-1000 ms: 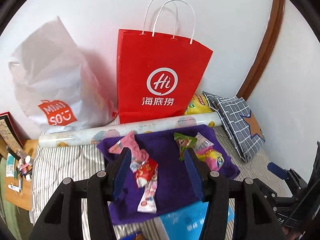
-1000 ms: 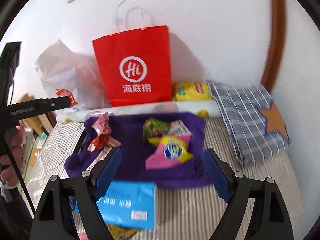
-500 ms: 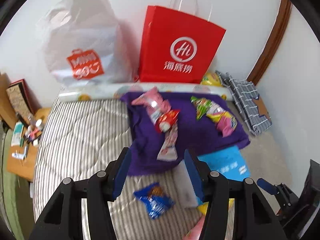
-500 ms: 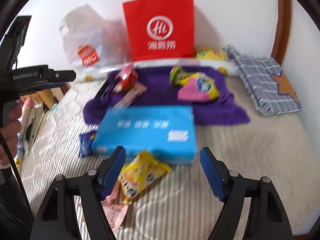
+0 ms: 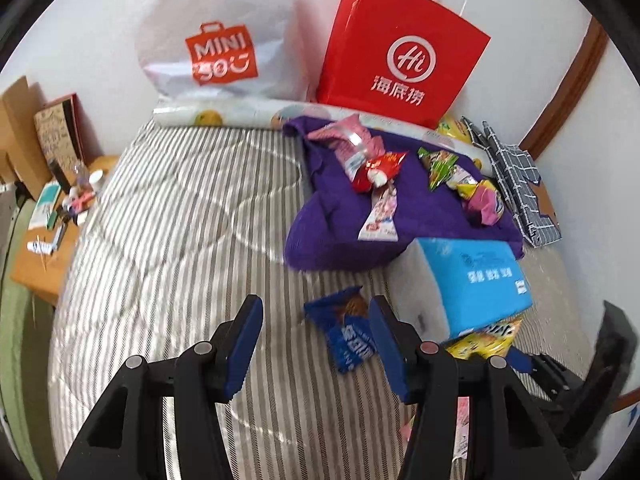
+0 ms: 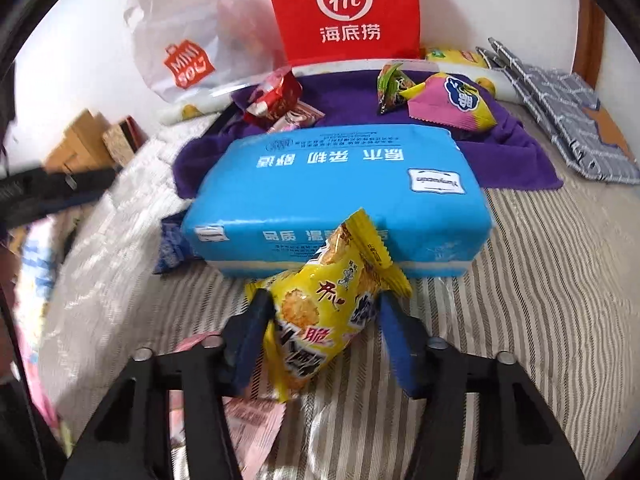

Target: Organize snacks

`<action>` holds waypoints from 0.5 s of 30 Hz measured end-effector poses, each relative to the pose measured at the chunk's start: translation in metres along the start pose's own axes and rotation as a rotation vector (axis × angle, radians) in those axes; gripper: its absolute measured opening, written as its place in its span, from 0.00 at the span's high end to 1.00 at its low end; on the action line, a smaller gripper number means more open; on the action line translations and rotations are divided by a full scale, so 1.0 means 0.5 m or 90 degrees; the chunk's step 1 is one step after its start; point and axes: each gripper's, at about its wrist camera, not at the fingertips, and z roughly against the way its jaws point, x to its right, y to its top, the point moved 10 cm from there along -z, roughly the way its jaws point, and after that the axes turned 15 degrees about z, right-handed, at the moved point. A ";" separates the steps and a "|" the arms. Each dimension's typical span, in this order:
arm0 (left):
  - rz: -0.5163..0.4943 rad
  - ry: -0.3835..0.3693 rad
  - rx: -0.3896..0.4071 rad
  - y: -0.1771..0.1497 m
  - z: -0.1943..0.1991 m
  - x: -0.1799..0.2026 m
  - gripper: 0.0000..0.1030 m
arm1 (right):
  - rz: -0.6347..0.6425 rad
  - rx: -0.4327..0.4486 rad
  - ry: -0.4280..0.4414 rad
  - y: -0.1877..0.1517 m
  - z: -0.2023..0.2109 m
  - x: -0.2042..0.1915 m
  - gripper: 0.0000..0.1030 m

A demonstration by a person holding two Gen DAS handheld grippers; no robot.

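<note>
Yellow crinkled-plastic snack packet (image 6: 332,304) lies between the blue-padded fingers of the right gripper (image 6: 324,320), its top end leaning on the front wall of the sky-blue soft tissue pack (image 6: 340,188) at twelve o'clock from the tool. The jaws stand apart on either side of it; the left pad (image 6: 252,332) looks to be touching the wrapper, though blur makes that uncertain, and the right pad sits just beside it. That gripper points forward and slightly down over the grey-and-white striped bed cover (image 6: 540,280). The left gripper (image 5: 314,332) hangs above the same cover with its jaws wide apart and nothing between them; a dark-blue foil biscuit packet (image 5: 346,332) lies flat on the stripes at about one o'clock from it, partly behind the right finger. Farther off at one o'clock a purple towel (image 5: 332,236) carries a red packet (image 5: 378,168), a green packet (image 5: 440,166) and a pink-and-yellow packet (image 5: 484,200). Against the wall at twelve o'clock stand a red paper carrier bag (image 5: 400,52) and a white plastic shopping bag (image 5: 220,36).
</note>
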 end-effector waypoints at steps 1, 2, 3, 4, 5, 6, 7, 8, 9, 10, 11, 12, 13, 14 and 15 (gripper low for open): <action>0.005 -0.001 -0.007 -0.009 -0.010 -0.001 0.49 | -0.003 0.006 0.006 0.000 0.009 0.003 0.60; 0.008 0.001 -0.011 -0.014 -0.016 -0.001 0.49 | -0.004 0.010 0.006 -0.002 0.018 0.007 0.67; 0.012 0.004 -0.016 -0.019 -0.026 -0.001 0.49 | -0.004 0.014 0.004 -0.004 0.029 0.015 0.68; 0.016 0.006 -0.020 -0.026 -0.035 -0.001 0.49 | -0.005 0.020 0.002 -0.006 0.038 0.023 0.72; 0.017 0.007 -0.023 -0.029 -0.042 0.000 0.49 | -0.007 0.022 0.001 -0.008 0.044 0.030 0.72; 0.018 0.009 -0.028 -0.034 -0.051 0.002 0.49 | -0.009 0.023 -0.001 -0.011 0.049 0.037 0.72; 0.018 0.012 -0.030 -0.038 -0.058 0.003 0.49 | -0.012 0.023 -0.001 -0.015 0.053 0.045 0.72; 0.021 0.017 -0.033 -0.042 -0.069 0.004 0.49 | -0.013 0.022 0.000 -0.019 0.054 0.050 0.72; 0.024 0.020 -0.035 -0.045 -0.077 0.005 0.49 | -0.014 0.018 0.003 -0.023 0.055 0.054 0.72; 0.026 0.022 -0.037 -0.047 -0.082 0.005 0.49 | -0.015 0.015 0.004 -0.027 0.055 0.056 0.72; 0.029 0.024 -0.041 -0.050 -0.090 0.005 0.49 | -0.018 0.012 0.010 -0.029 0.054 0.056 0.70; 0.034 0.022 -0.046 -0.053 -0.096 0.006 0.49 | -0.020 0.013 0.016 -0.031 0.055 0.055 0.67; 0.037 0.019 -0.049 -0.054 -0.099 0.007 0.49 | -0.023 0.017 0.023 -0.030 0.055 0.053 0.61; 0.037 0.018 -0.051 -0.057 -0.103 0.009 0.49 | -0.026 0.024 0.029 -0.028 0.054 0.052 0.54; 0.035 0.019 -0.051 -0.057 -0.105 0.010 0.49 | -0.030 0.030 0.030 -0.023 0.051 0.053 0.51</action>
